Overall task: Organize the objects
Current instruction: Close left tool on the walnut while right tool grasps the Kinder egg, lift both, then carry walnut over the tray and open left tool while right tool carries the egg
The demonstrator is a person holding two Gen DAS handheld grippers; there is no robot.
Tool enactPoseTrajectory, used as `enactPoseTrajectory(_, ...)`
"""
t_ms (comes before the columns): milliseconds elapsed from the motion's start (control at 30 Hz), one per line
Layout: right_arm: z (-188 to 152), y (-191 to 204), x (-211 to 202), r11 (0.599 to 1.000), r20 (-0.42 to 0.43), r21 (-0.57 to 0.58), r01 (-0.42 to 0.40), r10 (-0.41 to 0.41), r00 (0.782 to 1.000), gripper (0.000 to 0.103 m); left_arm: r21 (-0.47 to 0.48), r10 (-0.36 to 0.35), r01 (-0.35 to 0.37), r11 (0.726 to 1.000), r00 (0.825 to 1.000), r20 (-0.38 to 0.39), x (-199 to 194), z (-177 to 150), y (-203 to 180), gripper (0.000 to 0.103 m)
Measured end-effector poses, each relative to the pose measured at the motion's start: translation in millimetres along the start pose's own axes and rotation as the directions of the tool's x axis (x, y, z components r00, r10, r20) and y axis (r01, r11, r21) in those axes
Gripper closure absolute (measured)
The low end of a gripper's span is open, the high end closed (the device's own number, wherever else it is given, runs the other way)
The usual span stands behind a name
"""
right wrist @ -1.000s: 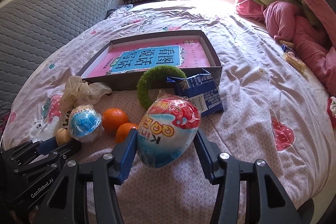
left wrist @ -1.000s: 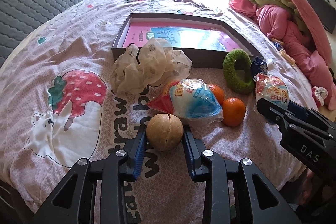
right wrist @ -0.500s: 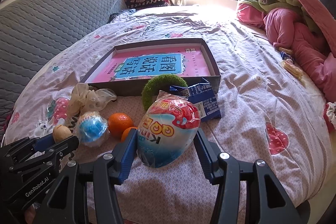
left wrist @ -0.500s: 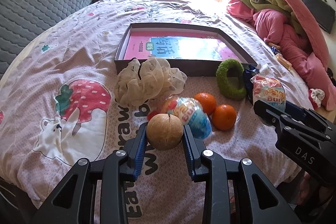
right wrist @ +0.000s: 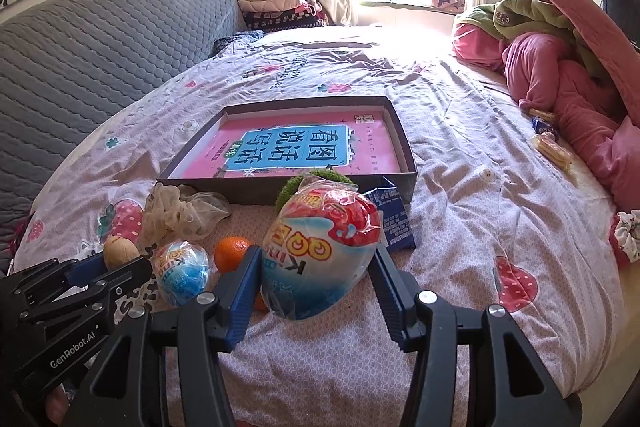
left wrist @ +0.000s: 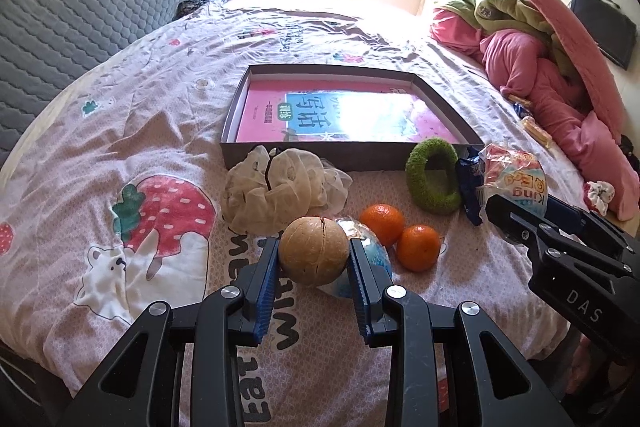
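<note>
My left gripper (left wrist: 313, 259) is shut on a tan walnut-like ball (left wrist: 313, 251) and holds it above the bedspread. My right gripper (right wrist: 318, 281) is shut on a large plastic-wrapped toy egg (right wrist: 320, 255), also lifted; it also shows in the left wrist view (left wrist: 514, 177). A shallow dark box (left wrist: 344, 157) with a pink book inside lies ahead. On the bed before it lie a cream scrunchie (left wrist: 280, 187), a green fuzzy ring (left wrist: 432, 177), two oranges (left wrist: 400, 235), a small blue wrapped egg (right wrist: 182, 267) and a blue packet (right wrist: 392, 219).
A heap of pink and green bedding (left wrist: 540, 67) fills the right side. A grey quilted headboard (left wrist: 80, 7) runs along the left. Snack packets (right wrist: 554, 149) lie near the bedding. The bed's near edge is just below my grippers.
Both grippers have risen and pulled back, each with its object. The ball has come up off the bedspread and the small blue egg now sits partly behind it.
</note>
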State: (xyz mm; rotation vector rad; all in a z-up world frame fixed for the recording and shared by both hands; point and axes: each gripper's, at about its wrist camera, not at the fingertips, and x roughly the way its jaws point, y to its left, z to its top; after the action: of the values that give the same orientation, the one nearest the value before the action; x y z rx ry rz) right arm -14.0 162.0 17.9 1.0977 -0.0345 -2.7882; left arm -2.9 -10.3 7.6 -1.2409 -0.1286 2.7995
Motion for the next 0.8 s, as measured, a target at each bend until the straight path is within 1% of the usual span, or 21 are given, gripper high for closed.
enactPoseTrajectory(300,21.2,4.8,4.7,1.000,0.031,-0.029,-0.010,0.011,0.999,0.049,0.006,-0.018,0.018,1.000,0.999,0.050,7.4,35.5,-7.3,0.069)
enactPoseTrajectory(500,39.0,2.1,17.7,0.999,0.044,-0.040,0.005,-0.003,0.999,0.049,-0.011,-0.033,0.034,0.999,0.998,0.050,25.5,59.3,-7.9,0.069)
enactPoseTrajectory(667,52.4,-1.0,31.3,0.999,0.042,-0.049,0.009,-0.007,0.999,0.049,-0.018,-0.030,0.031,0.999,0.998,0.048,44.0,78.3,-5.8,0.069)
enactPoseTrajectory(800,61.6,-3.9,41.9,0.998,0.039,-0.058,0.028,-0.026,0.999,0.049,-0.029,-0.023,0.025,0.999,0.998,0.050,57.5,93.1,-1.3,0.069)
